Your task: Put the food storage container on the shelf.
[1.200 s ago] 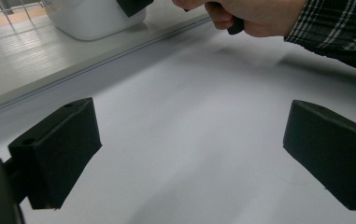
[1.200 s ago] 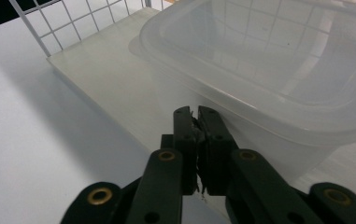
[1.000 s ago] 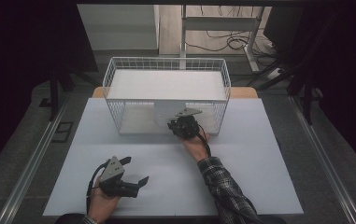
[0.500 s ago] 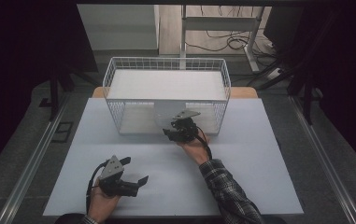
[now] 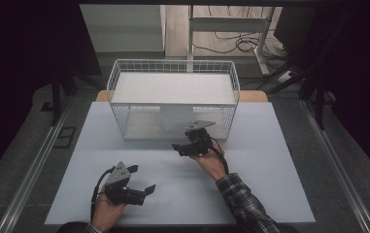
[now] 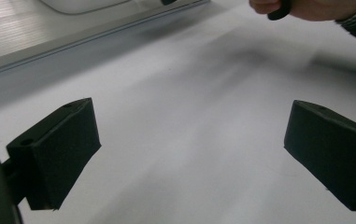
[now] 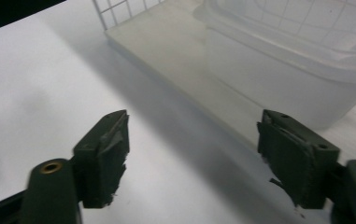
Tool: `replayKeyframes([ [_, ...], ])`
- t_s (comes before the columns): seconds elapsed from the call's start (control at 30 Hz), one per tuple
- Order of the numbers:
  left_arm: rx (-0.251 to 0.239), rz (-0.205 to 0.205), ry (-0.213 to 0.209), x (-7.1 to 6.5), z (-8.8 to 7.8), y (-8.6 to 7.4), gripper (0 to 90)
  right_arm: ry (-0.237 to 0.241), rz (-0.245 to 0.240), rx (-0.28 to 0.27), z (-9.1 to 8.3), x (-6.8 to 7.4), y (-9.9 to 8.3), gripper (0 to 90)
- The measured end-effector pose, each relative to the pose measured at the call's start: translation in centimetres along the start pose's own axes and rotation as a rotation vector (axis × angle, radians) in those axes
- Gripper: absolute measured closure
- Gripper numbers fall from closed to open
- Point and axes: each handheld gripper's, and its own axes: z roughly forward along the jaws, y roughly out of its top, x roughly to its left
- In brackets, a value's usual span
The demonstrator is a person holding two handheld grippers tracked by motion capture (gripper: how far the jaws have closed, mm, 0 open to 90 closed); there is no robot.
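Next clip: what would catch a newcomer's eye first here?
The white wire basket at the far side of the white table, with a pale translucent container inside it. Right in front of it hovers the right gripper, its jaws just opened with nothing between them. The left gripper sits open near the front edge, nothing between its jaws.

Looks like a lab or a recording setup rather than anyone's home. A plain white sheet-covered desk (image 5: 270, 194) is sitting between bare aluminium rails (image 5: 32, 170), with loose black cables (image 5: 231, 44) trailing over the wooden floor behind and metal stand legs (image 5: 265, 34) standing around. A white wire basket (image 5: 173, 104) is sitting on the desk, and everything around is lying in the dark.
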Motion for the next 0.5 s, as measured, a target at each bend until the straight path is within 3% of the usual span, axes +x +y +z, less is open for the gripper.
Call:
replayKeyframes([
  [0.27, 0.025, 0.008, -0.005, -0.1, 0.1, 0.0, 2.9, 0.029, -0.036, 0.01, -2.0, 1.1, -1.1, 11.7],
  [0.5, 0.035, 0.017, -0.002, -0.3, 0.0, 0.1, 3.0, 0.051, -0.022, 0.014, -4.2, 1.5, -2.8, 7.1],
])
